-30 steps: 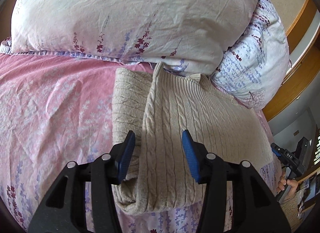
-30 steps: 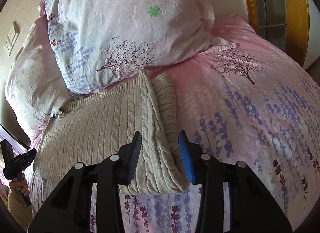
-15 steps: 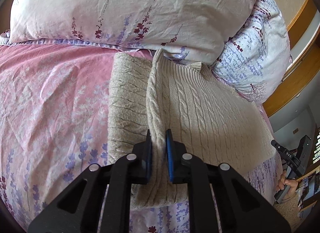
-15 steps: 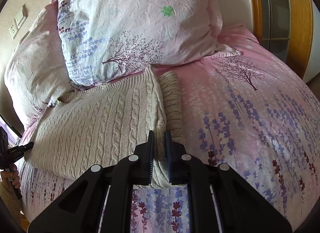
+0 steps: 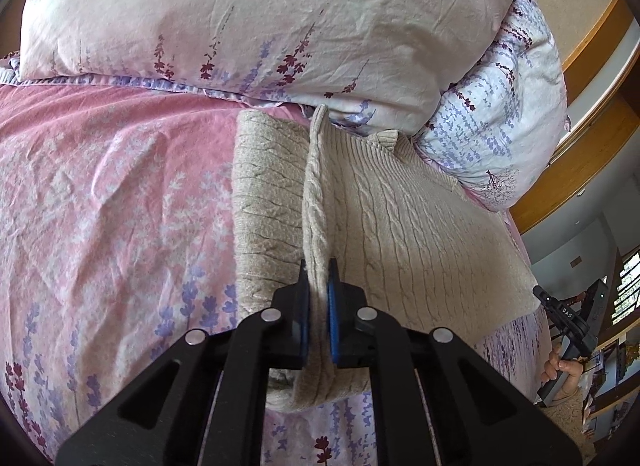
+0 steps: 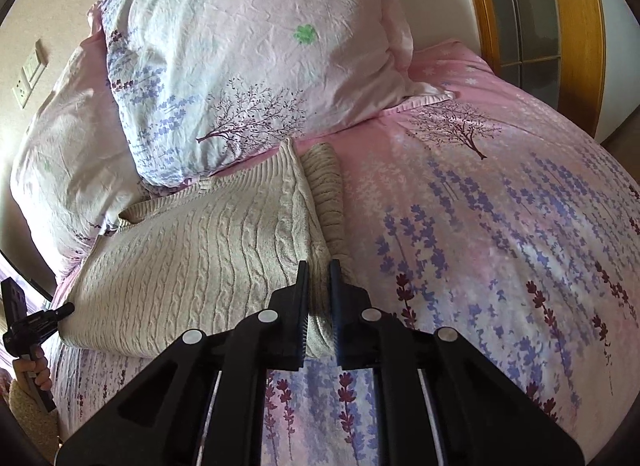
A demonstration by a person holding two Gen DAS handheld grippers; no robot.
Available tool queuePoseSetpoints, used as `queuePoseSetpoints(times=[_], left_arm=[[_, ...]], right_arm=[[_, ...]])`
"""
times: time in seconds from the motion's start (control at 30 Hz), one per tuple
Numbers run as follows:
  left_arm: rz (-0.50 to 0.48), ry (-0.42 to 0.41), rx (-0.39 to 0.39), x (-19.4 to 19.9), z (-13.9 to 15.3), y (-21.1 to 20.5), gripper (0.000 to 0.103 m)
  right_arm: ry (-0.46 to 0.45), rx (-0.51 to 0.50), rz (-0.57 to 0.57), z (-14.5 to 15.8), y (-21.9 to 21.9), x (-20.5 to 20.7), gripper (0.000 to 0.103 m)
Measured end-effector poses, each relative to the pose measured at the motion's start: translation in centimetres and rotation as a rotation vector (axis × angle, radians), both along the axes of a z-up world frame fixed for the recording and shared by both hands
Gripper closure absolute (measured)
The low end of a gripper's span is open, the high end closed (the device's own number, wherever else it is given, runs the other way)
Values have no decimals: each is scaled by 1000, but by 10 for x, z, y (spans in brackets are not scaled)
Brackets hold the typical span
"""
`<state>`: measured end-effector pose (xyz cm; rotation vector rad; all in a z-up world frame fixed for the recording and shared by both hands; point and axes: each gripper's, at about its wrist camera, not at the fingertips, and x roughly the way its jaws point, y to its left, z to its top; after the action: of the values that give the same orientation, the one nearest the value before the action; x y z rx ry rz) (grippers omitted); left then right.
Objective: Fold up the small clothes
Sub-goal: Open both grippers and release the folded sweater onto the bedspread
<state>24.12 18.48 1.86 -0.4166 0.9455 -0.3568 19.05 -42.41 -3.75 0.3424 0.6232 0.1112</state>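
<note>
A beige cable-knit sweater (image 5: 400, 225) lies on the pink floral bedspread, its far end at the pillows. One side is folded over, so a raised ridge runs along it. My left gripper (image 5: 318, 286) is shut on that ridge near the sweater's near end. In the right wrist view the same sweater (image 6: 200, 250) shows at lower left, and my right gripper (image 6: 319, 286) is shut on its folded edge near the near corner.
Two floral pillows (image 5: 260, 17) (image 6: 248, 53) lean at the head of the bed. The pink bedspread (image 6: 500, 225) stretches wide to the right. A wooden door frame (image 6: 580, 25) stands at the far right. The other hand's gripper (image 5: 568, 322) shows at the edge.
Both grippers were open over the sweater's folded edge one second ago. They have closed on the knit fabric and stayed shut, with the ridge pinched up slightly.
</note>
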Motion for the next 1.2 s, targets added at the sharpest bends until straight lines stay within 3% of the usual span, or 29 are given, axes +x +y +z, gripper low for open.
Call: queuePoseSetpoints(times=[0.1, 0.33, 0.4, 0.5, 0.67, 0.87, 1.1, 1.2], left_arm=[[2, 9, -6, 1, -7, 3, 96], [0, -29, 37, -2, 2, -4, 88], [18, -48, 45, -4, 8, -3, 71], [44, -101, 66, -9, 21, -4, 62], [-30, -228, 147, -21, 39, -35, 49], [-121, -213, 212, -18, 25, -76, 47], [-132, -155, 250, -13, 4, -82, 47], [-132, -143, 254, -15, 3, -82, 48]], right_arm=[[57, -5, -14, -12, 0, 10, 93], [78, -42, -23, -9, 7, 11, 91], [82, -39, -25, -6, 9, 11, 83], [67, -33, -36, -2, 11, 9, 72], [-34, -109, -41, 14, 26, -2, 72], [-28, -200, 67, 13, 62, 8, 65], [78, -271, 102, -9, 75, 20, 62], [68, -328, 107, -10, 81, 16, 61]])
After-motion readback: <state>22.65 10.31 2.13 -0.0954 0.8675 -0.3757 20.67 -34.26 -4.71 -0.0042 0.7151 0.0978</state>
